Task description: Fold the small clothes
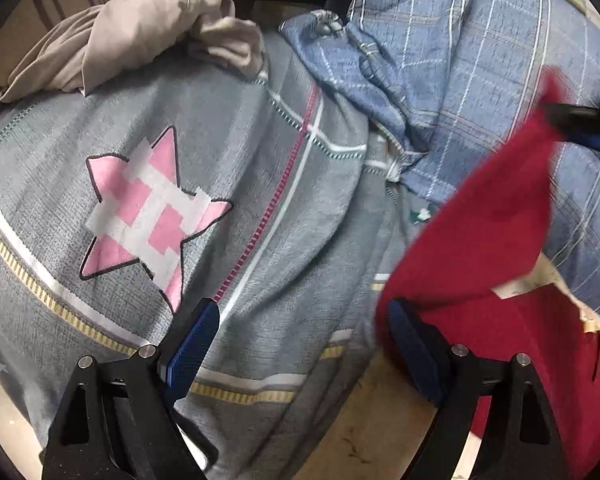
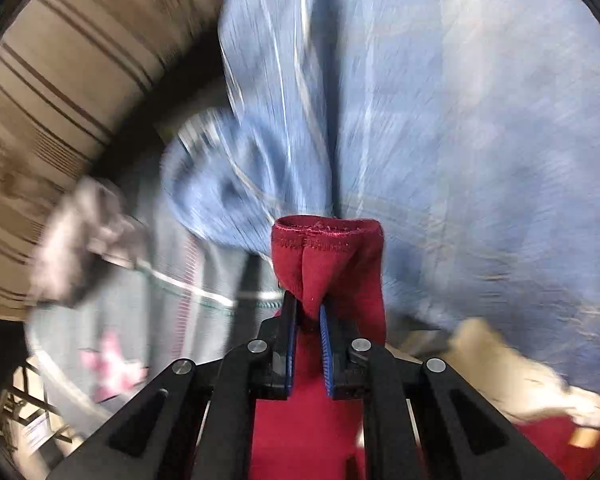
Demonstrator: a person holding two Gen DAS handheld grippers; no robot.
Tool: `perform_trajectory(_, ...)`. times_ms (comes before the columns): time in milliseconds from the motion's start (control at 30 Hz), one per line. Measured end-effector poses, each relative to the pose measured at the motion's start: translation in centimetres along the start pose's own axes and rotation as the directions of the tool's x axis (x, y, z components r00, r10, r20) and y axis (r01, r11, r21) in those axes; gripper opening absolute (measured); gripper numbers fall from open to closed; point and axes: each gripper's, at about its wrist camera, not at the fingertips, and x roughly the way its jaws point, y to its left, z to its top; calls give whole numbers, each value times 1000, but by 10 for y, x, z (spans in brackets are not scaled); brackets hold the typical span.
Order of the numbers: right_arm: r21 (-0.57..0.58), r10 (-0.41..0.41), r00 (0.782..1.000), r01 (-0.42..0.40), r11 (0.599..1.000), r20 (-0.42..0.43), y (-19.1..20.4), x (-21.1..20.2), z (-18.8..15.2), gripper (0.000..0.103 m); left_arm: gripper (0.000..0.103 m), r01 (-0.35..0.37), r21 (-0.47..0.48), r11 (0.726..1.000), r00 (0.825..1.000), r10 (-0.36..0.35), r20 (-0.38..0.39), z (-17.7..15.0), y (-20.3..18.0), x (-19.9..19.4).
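Two bedcovers point(image 1: 260, 184) underlie everything; right gripper point(image 2: 309, 312) clenches the red garment point(image 2: 332, 264), left gripper point(image 1: 300, 344) spread wide

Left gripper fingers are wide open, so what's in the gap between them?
In the left wrist view, the left gripper grips nothing: only the grey star-print bedding shows there. The red garment overlaps its right-side finger's tip.

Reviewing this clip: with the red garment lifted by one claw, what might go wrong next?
1. The right claw pinches only a small hemmed corner of the red knit garment; it may slip out.
2. The left claw is open beside the cloth, so nothing supports the hanging part.
3. The right view is motion-blurred; a fast swing could snag the crumpled blue checked fabric.
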Motion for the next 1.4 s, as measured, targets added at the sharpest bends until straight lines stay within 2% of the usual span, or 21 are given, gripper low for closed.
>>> perform_trajectory(67, 9, 8, 998, -8, 1000, 69, -13, -45, 3, 10, 86, 38, 10, 999, 999, -38, 30, -2, -8, -11)
perform_trajectory(133, 23, 15, 992, -18, 1000, 122, -34, -87, -1, 10, 86, 44, 49, 998, 996, -47, 71, -6, -16, -23)
perform_trajectory(267, 49, -31, 981, 22, 999, 192, -73, -169, -51, 10, 86, 163, 106, 981, 980, -174, 98, -13, -22, -46)
perform_trajectory(333, 65, -47, 981, 36, 997, 187, -94, -193, -79, 10, 86, 174, 136, 975, 974, -191, 123, -18, -22, -57)
perform_trajectory(400, 81, -94, 983, 82, 993, 155, -120, -214, -127, 10, 86, 165, 156, 974, 974, -186, 127, -22, -21, -61)
perform_trajectory(500, 148, -157, 986, 147, 978, 60, -154, -218, -181, 10, 86, 170, 154, 973, 977, -187, 105, -26, -24, -57)
perform_trajectory(633, 292, -216, 971, 238, 926, -104, -198, -208, -240, 23, 86, 204, 213, 955, 970, -227, 87, -28, -43, -57)
perform_trajectory(700, 391, -194, 978, 210, 896, -81, -217, -220, -257, 41, 87, 235, 244, 941, 962, -261, 82, -29, -51, -59)
perform_trajectory(733, 440, -193, 980, 192, 877, -42, -222, -228, -260, 63, 87, 253, 264, 931, 957, -281, 75, -31, -57, -60)
perform_trajectory(767, 482, -209, 978, 182, 857, 4, -228, -238, -262, 76, 87, 264, 282, 922, 954, -293, 66, -32, -60, -60)
perform_trajectory(833, 508, -237, 970, 177, 843, 55, -231, -245, -259, 78, 87, 265, 309, 913, 954, -295, 54, -34, -67, -57)
perform_trajectory(933, 479, -239, 971, 197, 856, 28, -230, -227, -244, 78, 87, 255, 343, 904, 960, -279, 20, -37, -75, -46)
perform_trajectory(1000, 415, -251, 967, 244, 877, -39, -227, -197, -233, 75, 87, 240, 351, 905, 966, -260, 11, -38, -76, -43)
perform_trajectory(1033, 376, -261, 962, 271, 886, -81, -225, -182, -232, 70, 87, 232, 355, 906, 968, -251, 9, -39, -77, -41)
perform_trajectory(1067, 336, -284, 951, 310, 889, -124, -223, -170, -232, 46, 87, 226, 357, 906, 970, -245, 6, -39, -77, -40)
perform_trajectory(1100, 287, -334, 928, 369, 884, -166, -221, -161, -234, 33, 87, 223, 355, 908, 971, -240, 5, -37, -78, -39)
perform_trajectory(1133, 227, -380, 909, 411, 883, -172, -215, -157, -232, 23, 87, 221, 347, 911, 971, -237, 5, -36, -78, -38)
perform_trajectory(1167, 201, -383, 912, 406, 891, -145, -208, -162, -227, 6, 87, 218, 340, 915, 972, -235, 8, -35, -77, -38)
perform_trajectory(1200, 191, -388, 912, 407, 893, -132, -203, -166, -223, 3, 87, 210, 334, 919, 973, -229, 20, -34, -78, -38)
perform_trajectory(1300, 164, -457, 889, 453, 876, -17, -194, -197, -204, 2, 87, 173, 319, 932, 975, -209, 81, -34, -78, -43)
perform_trajectory(1400, 191, -522, 853, 508, 840, 22, -207, -205, -187, 2, 87, 193, 323, 926, 971, -229, 75, -36, -82, -43)
